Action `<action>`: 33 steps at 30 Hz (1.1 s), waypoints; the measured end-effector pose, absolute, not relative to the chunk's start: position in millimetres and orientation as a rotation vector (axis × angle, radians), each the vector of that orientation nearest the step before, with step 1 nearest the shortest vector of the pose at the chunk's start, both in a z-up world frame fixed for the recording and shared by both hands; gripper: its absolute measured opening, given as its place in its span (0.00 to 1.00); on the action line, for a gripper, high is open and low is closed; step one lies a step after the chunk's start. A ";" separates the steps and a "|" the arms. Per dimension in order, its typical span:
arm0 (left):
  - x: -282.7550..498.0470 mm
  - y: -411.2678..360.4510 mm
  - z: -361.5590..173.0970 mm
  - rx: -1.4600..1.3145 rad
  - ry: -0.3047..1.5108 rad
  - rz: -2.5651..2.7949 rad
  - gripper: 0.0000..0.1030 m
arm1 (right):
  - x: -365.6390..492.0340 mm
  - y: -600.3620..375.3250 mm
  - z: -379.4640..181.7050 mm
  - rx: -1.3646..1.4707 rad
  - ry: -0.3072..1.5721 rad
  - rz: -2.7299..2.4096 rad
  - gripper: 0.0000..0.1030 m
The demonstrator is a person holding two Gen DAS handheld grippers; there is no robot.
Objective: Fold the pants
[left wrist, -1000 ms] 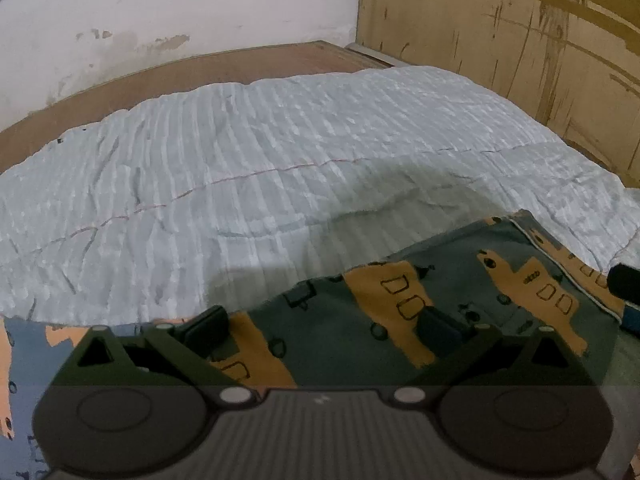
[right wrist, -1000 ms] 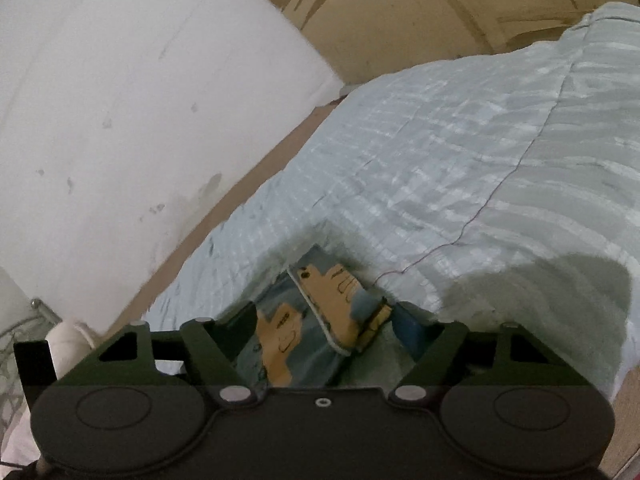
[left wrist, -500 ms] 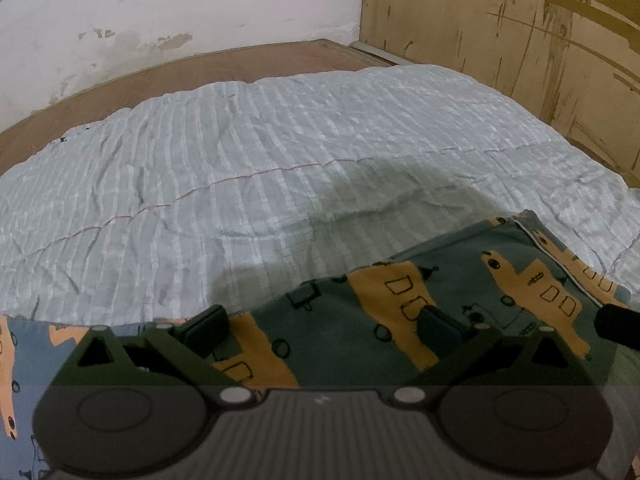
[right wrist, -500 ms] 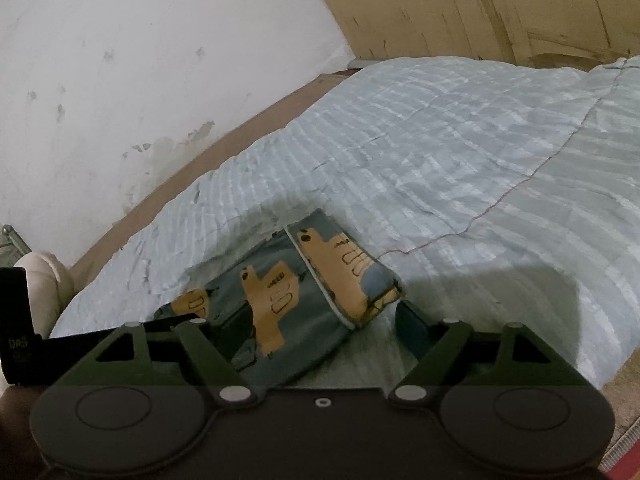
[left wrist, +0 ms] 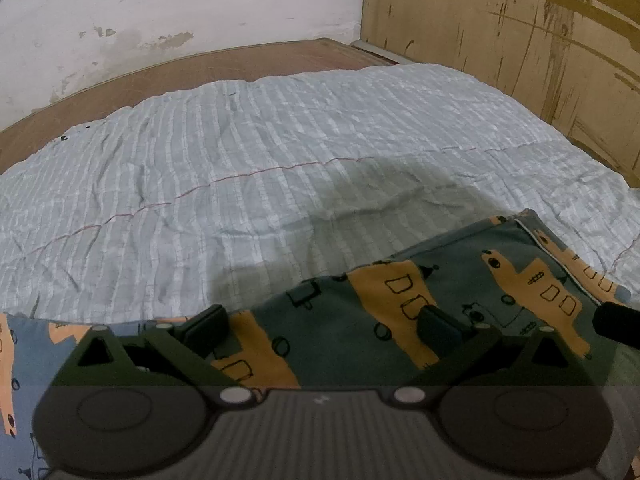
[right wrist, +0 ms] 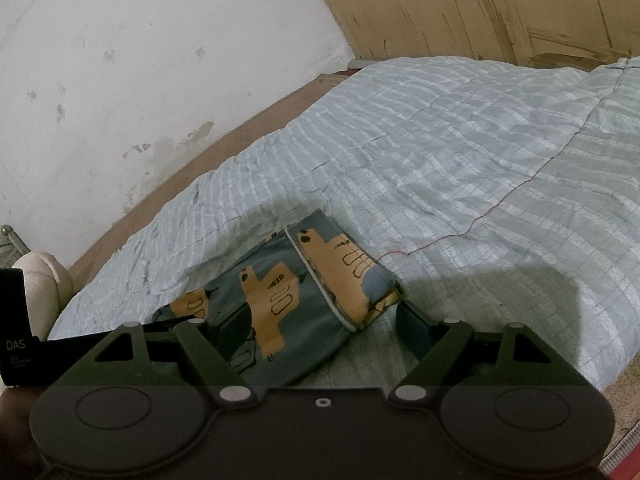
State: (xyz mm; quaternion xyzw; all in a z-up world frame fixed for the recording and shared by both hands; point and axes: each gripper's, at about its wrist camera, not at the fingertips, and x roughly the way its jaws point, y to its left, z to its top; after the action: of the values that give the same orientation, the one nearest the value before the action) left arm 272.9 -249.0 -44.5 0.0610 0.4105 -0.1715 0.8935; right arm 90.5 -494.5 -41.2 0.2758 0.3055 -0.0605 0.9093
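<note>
The pants (left wrist: 400,312) (dark teal with orange vehicle prints) lie folded on the near part of a pale blue striped quilt (left wrist: 280,160). The left gripper (left wrist: 324,324) hovers low over them, jaws spread wide with nothing between. The right gripper (right wrist: 316,324) is also spread apart, its left finger over the fabric and its right finger over bare quilt. Only the right wrist view shows the folded bundle's far right corner (right wrist: 340,264) whole; only the left view shows a lighter blue stretch of cloth (left wrist: 28,360) at near left
</note>
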 end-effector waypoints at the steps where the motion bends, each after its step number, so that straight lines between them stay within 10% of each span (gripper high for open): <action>1: 272.7 -249.1 -44.2 0.127 0.852 -0.355 0.99 | 91.1 -494.0 -41.4 0.565 0.630 -0.129 0.78; 17: 278.3 -250.5 -29.0 -0.056 0.900 -0.507 1.00 | 87.5 -511.9 -48.2 0.683 0.581 -0.209 0.17; 28: 296.1 -237.8 -8.3 -0.427 0.983 -0.855 0.99 | 81.0 -400.3 -3.7 -0.076 0.426 -0.047 0.10; 33: 297.6 -210.1 -7.5 -0.471 1.017 -0.836 0.77 | 69.5 -347.0 0.8 -0.251 0.419 0.098 0.10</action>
State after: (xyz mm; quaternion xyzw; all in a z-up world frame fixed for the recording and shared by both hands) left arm 297.6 -210.1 -7.5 -0.2167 0.4682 -0.3846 0.7655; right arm 69.5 -347.0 0.8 -0.1242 0.2071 0.0485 0.9692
